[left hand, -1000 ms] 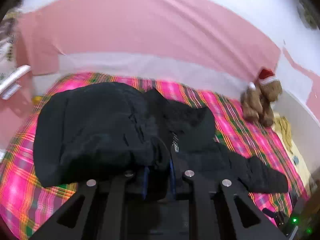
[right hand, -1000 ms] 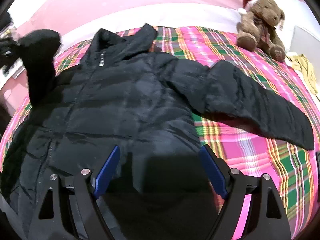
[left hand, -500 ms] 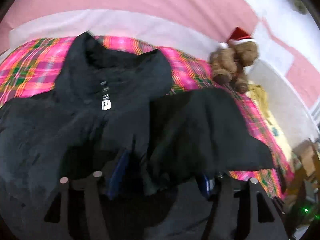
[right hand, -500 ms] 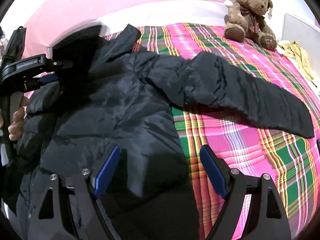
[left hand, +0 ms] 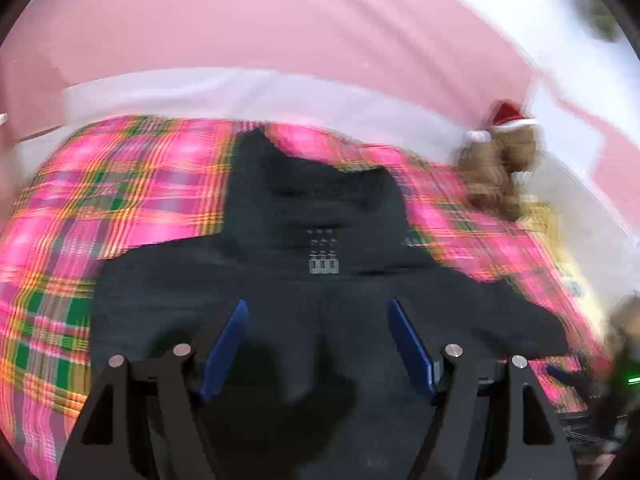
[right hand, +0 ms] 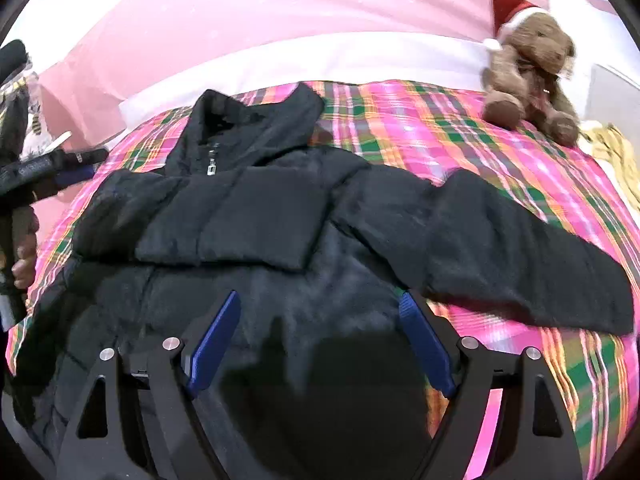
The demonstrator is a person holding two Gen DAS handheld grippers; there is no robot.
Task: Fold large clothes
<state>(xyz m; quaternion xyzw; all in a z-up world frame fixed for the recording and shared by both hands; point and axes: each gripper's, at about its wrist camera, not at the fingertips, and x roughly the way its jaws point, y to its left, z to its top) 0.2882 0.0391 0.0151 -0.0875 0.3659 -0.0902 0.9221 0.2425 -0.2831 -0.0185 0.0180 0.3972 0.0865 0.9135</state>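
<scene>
1. Black puffer jacket [right hand: 256, 216] spread front-up on the bed [right hand: 440, 136], over a pink plaid blanket, collar toward the white pillow band and pink wall.
2. One sleeve [right hand: 240, 220] folded across the chest just below the collar and zipper pull; the other sleeve [right hand: 520, 248] stretched out flat to the right over the blanket, cuff near the right edge of the right wrist view.
3. Left gripper [left hand: 318, 344] above the jacket's chest, blue-padded jaws wide apart, having just been opening, nothing between them but the fabric lying below; left wrist view smeared by motion blur.
4. Same left gripper seen at the far left of the right wrist view, held in a hand [right hand: 24, 256] beside the bed edge.
5. Right gripper [right hand: 318, 340] above the jacket's lower body, jaws spread wide, pads clear of the cloth.
6. Brown teddy bear [right hand: 528, 68] in a red Santa hat seated at the bed's far right corner, well apart from the jacket; yellow cloth [right hand: 616, 152] just beyond it.
</scene>
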